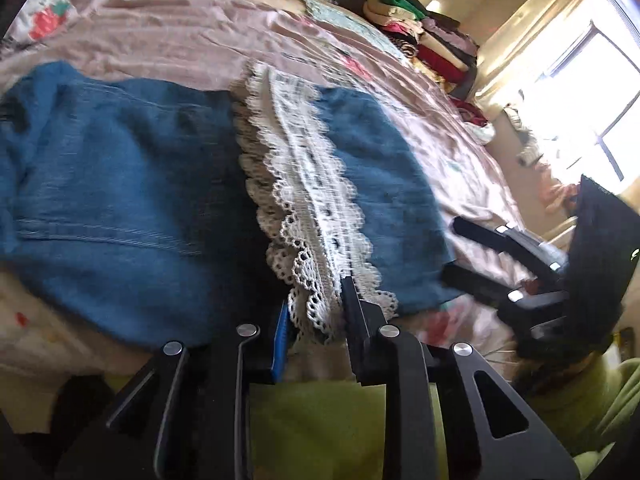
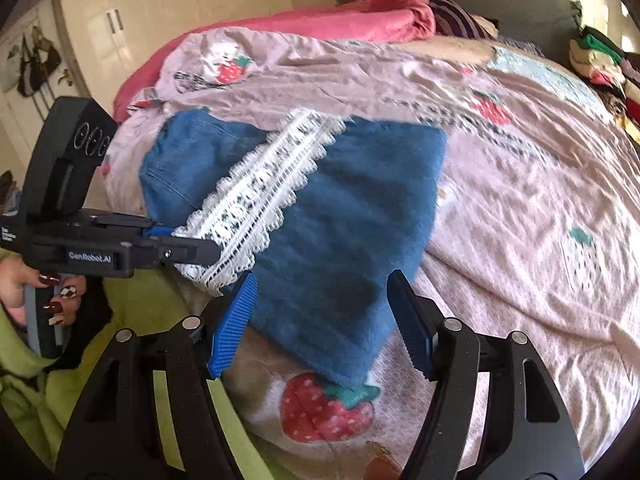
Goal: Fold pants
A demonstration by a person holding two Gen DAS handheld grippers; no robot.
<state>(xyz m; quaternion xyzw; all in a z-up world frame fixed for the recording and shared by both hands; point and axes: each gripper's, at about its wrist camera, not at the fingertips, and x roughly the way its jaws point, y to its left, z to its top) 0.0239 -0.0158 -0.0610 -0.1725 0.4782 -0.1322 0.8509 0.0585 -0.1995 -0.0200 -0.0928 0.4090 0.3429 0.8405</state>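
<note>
Room: cream built-in wardrobe doors with dark handles (image 2: 116, 20) along one wall; bright window (image 1: 592, 92) on the opposite side, overexposed.

Surface: bed covered by a wrinkled pale-pink quilt with strawberry print (image 2: 520, 184). Rumpled coral-pink blanket (image 2: 360, 20) bunched at the head end. Stack of folded clothes in mixed colours (image 1: 432, 36) at the far edge near the window.

Task item: blue denim pants with a white lace trim band (image 2: 340, 208) lie on the quilt near the bed's near edge, partly folded; lace band (image 1: 312, 208) runs diagonally across the denim.

Left gripper (image 1: 316, 320): jaws clenched on the near end of the lace band. Hand with dark-red painted nails (image 2: 44, 292) holds its grip.

Right gripper (image 2: 320, 320): jaws released, spread either side of the denim's near corner, blue ribbed pads (image 2: 236, 320) not pressing the cloth.

Lime-green garment (image 1: 320, 420) at the bed's near edge.
</note>
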